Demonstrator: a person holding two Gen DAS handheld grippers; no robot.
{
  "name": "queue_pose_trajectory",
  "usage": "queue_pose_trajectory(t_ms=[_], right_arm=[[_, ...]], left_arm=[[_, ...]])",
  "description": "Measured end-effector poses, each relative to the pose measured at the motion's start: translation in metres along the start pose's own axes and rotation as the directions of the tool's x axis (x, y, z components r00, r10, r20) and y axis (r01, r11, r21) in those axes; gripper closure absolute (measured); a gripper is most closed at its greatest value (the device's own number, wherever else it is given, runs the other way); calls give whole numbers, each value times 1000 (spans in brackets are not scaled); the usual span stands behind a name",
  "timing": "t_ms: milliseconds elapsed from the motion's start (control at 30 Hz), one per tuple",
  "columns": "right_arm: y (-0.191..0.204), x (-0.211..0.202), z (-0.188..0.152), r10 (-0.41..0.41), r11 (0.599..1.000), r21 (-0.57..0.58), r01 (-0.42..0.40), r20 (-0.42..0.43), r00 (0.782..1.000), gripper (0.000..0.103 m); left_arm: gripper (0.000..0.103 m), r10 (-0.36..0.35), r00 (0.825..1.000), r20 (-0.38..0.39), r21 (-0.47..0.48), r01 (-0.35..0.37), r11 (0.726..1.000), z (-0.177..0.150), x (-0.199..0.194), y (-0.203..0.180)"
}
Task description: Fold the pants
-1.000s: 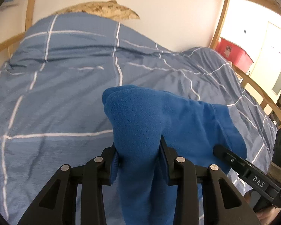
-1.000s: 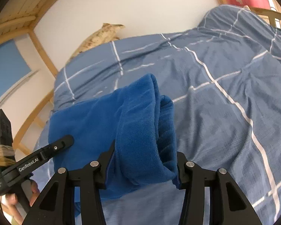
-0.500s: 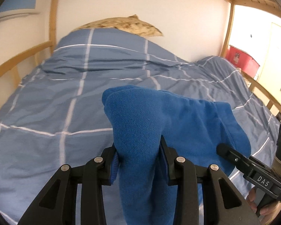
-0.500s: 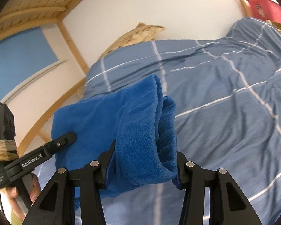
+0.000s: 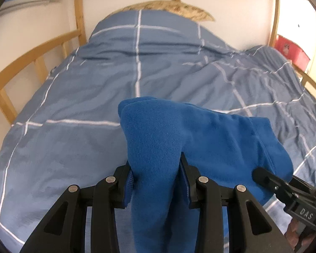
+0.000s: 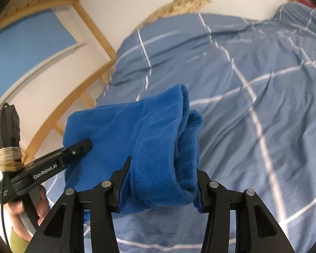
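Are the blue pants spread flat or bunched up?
Bunched: the blue pants hang in thick folds, clamped between left gripper and right gripper.

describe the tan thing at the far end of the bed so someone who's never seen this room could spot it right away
Start with the bed under the blue duvet crossed by white lines, and follow it to its far end at the white wall. Peeking over the duvet's highest hump there is the mottled tan pillow, one corner jutting out. It is the only sandy, speckled thing; everything around it is plain blue fabric, pale wood or white wall.
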State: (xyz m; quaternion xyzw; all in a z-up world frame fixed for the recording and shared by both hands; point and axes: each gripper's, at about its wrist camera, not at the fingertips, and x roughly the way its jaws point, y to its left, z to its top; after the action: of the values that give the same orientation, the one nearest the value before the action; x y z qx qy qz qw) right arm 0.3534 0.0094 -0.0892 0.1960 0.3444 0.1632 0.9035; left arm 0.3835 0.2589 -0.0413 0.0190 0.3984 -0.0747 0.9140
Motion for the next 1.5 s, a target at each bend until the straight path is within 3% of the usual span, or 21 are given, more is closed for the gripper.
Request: queue_pose_trajectory(t_ms=[200, 300, 333, 400, 467, 633, 733, 800, 1100, 1233, 1367, 1500], right_arm=[[14, 34, -18, -27, 999, -31, 25, -64, 998, 55], [13, 40, -22, -43, 998, -50, 39, -83, 996, 53], [11, 39, -23, -40, 998, -53, 35, -87, 995, 51], [10, 37, -22, -52, 997, -62, 47, -88, 995, 41], [11, 31, -19, -88, 993, -85, 83, -64, 994, 33], [17, 18, -8, -226, 960, -172, 222, -3, 974, 22], [18, -6, -4, -305, 915, -246, 319, 97, 947, 20], [16, -27, -2, -321, 891, -280, 357, 167, 932, 20], [10, -119, -6, -241, 856, -405, 323, 240, 940, 10], [-4, -165, -18, -227, 862, -403, 309, 238, 944, 9], [-20, -202, -32, -231, 866, -386, 319, 257, 938, 9], [-38, -240, -47, -252, 864, -367, 344, 275, 928, 9]], left_arm=[[64, 9, 996, -85, -31, -12, 999, -16, 32, 23], [51, 38, 995, -89, -20, -40, 999, -24, 37, 25], [43, 65, 994, -85, -15, -66, 998, -25, 36, 25], [42, 159, 986, -55, 11, -159, 987, -24, 29, 24], [38, 256, 966, -41, 21, -255, 967, -21, 19, 28], [37, 336, 942, -11, -31, -337, 941, -29, -19, 33], [26, 342, 939, 35, -65, -340, 938, -46, -52, 23], [26, 352, 934, 61, -85, -347, 934, -61, -76, 8], [12, 343, 925, 161, -95, -331, 939, -97, -154, -72], [5, 302, 928, 219, -94, -288, 953, -108, -178, -106], [3, 306, 913, 269, -89, -293, 952, -123, -199, -148], [3, 286, 913, 290, -69, -278, 958, -136, -209, -179]])
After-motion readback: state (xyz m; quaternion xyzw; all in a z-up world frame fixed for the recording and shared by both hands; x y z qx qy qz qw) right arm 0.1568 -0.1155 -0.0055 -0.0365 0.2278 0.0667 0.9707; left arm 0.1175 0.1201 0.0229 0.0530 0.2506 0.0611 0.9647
